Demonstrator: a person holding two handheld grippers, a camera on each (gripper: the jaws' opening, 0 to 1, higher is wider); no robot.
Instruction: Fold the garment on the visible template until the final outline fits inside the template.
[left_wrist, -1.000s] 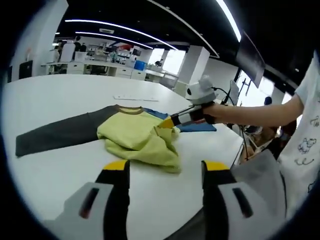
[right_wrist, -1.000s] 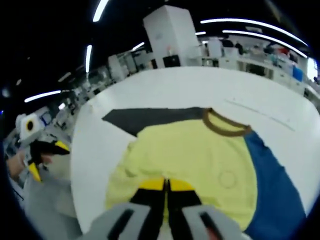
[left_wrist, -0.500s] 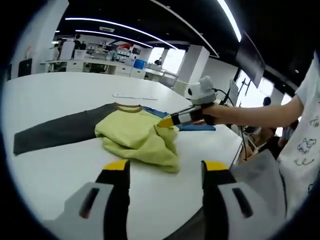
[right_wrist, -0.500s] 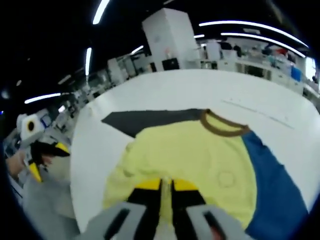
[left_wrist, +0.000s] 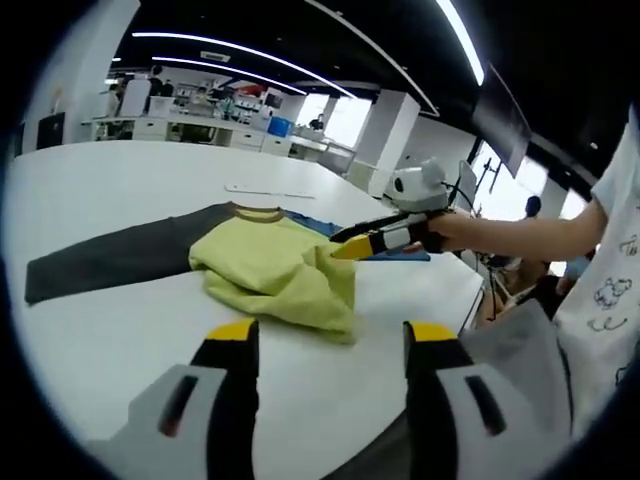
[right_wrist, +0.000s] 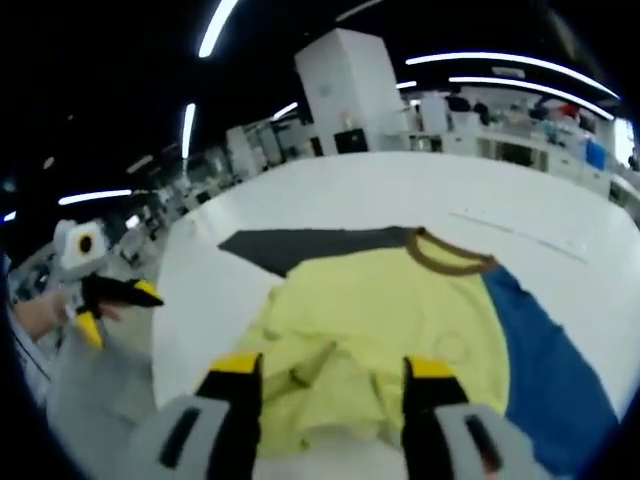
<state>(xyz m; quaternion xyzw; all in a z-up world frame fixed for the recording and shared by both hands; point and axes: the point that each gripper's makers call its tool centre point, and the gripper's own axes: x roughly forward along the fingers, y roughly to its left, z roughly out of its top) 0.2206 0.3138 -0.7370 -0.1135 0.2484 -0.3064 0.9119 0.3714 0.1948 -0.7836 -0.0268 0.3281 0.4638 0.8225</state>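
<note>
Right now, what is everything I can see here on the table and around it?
shirt: one, yellow body with a brown collar, bunched at the near edge, lying on the table
grey sleeve: one, dark grey, stretched flat away from the yellow body
blue panel: one, blue, flat under the shirt's far side; whether it is a sleeve or the template is unclear
table: one, white, round-edged
strip: one, pale, thin, on the table beyond the collar
desks: several, white, far background
left gripper: one, yellow-tipped, open, above the table's near edge
right gripper: one, yellow-tipped, open over the bunched hem
arm: one, holding the right gripper
</note>
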